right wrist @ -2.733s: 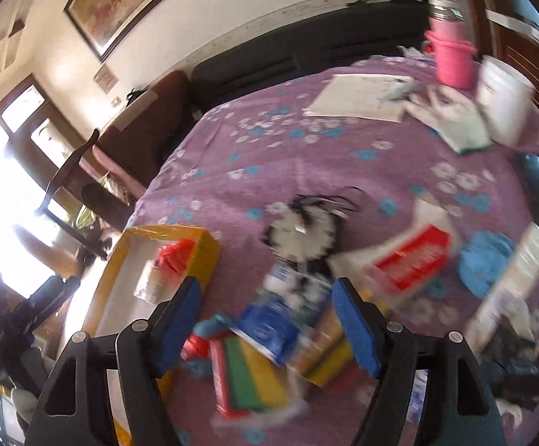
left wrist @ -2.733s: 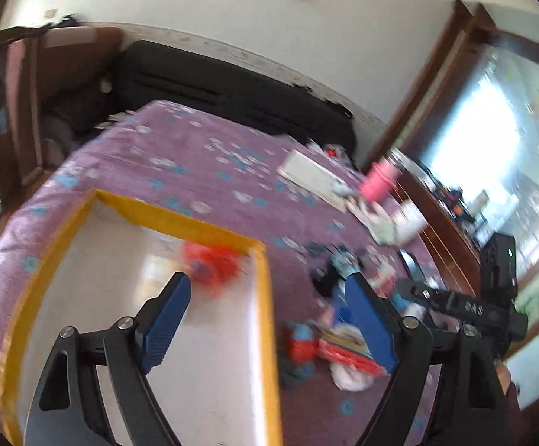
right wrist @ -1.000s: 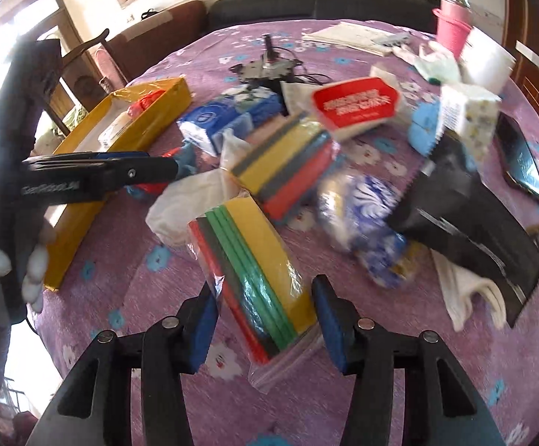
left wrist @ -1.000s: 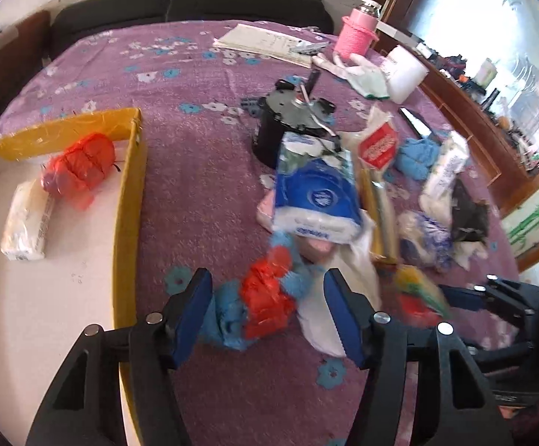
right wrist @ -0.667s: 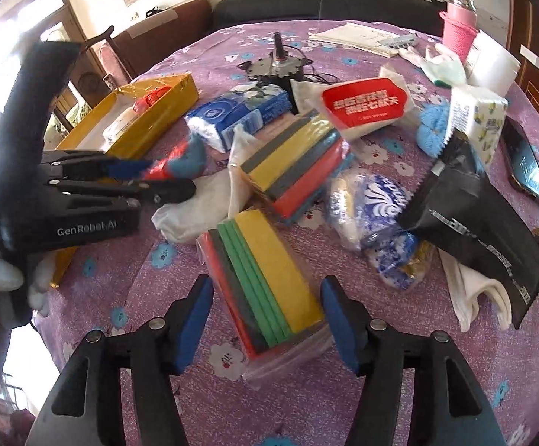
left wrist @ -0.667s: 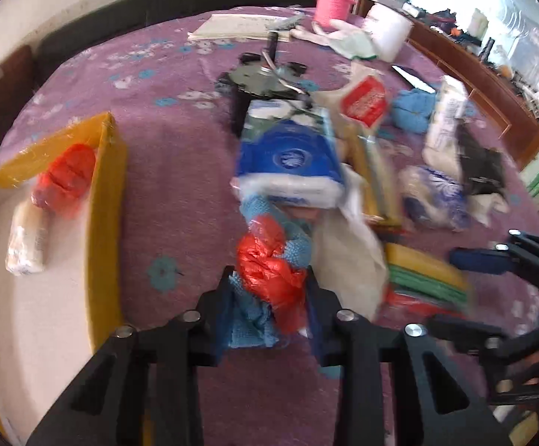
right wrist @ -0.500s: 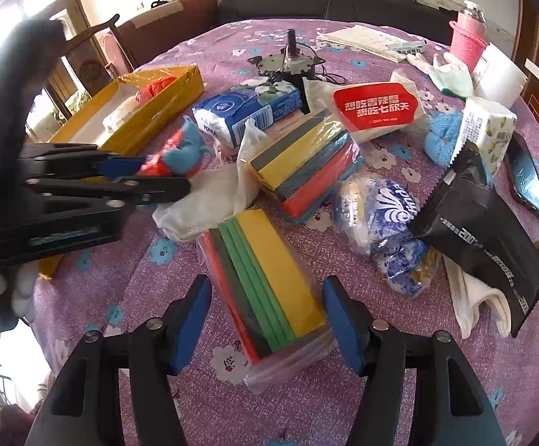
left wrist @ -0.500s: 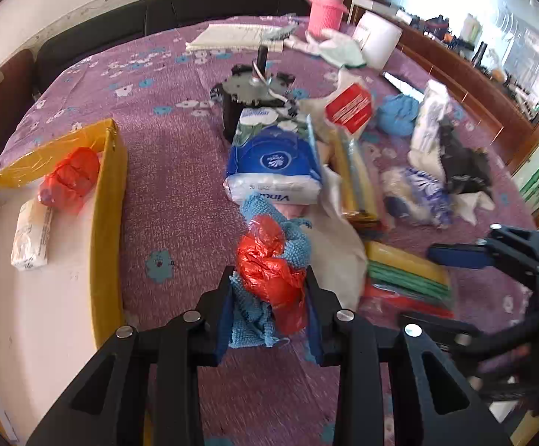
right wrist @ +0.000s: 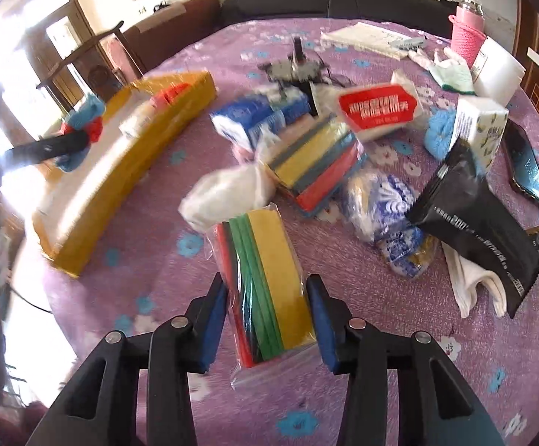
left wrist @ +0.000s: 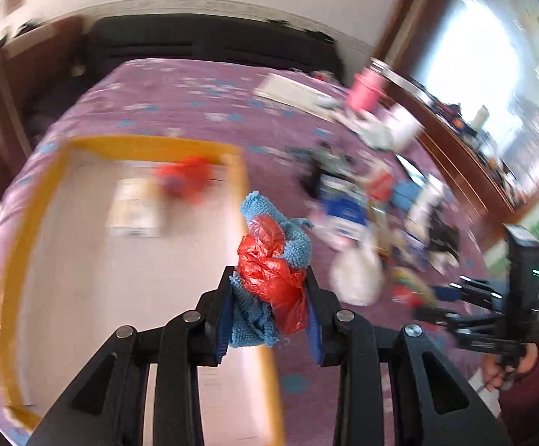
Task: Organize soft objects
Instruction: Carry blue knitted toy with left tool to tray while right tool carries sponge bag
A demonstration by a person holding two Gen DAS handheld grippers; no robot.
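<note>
Left hand-held gripper point(left wrist: 269, 312) was clamped on a soft bundle of blue knitted cloth wrapped with crumpled red plastic point(left wrist: 271, 260). Bundle was held in the air above the right-hand wall of the shallow yellow-rimmed cardboard tray point(left wrist: 39, 200), which sat at the left edge of the surface point(left wrist: 195, 111), a round top under a purple flowered cloth. Left wrist view was motion-blurred; exact height over the tray could not be told. Tray already held a red crumpled plastic wad point(left wrist: 186, 176) near its far wall and a small white wrapped packet point(left wrist: 134, 208) just beside it.

Right hand-held gripper point(right wrist: 267, 312) stood part-way open, blue pads flanking a clear bag of stacked sponges, yellow, green and red point(right wrist: 265, 286); whether the pads touched the bag could not be told. Bag lay on the surface toward its near edge, apart from the main heap at the centre: a second sponge pack point(right wrist: 318, 163), blue tissue pack point(right wrist: 254, 117), white plastic bag point(right wrist: 228, 189), black pouch point(right wrist: 474, 223).

Judged step: carrying the bundle into the tray. To do it well, clear the yellow wall fully, bring the bundle over bare tray floor nearer than the red wad and packet, lower before releasing so loose plastic does not snag on the pads. Right side should close squarely across the sponge stack's long faces; the slick bag could slip.
</note>
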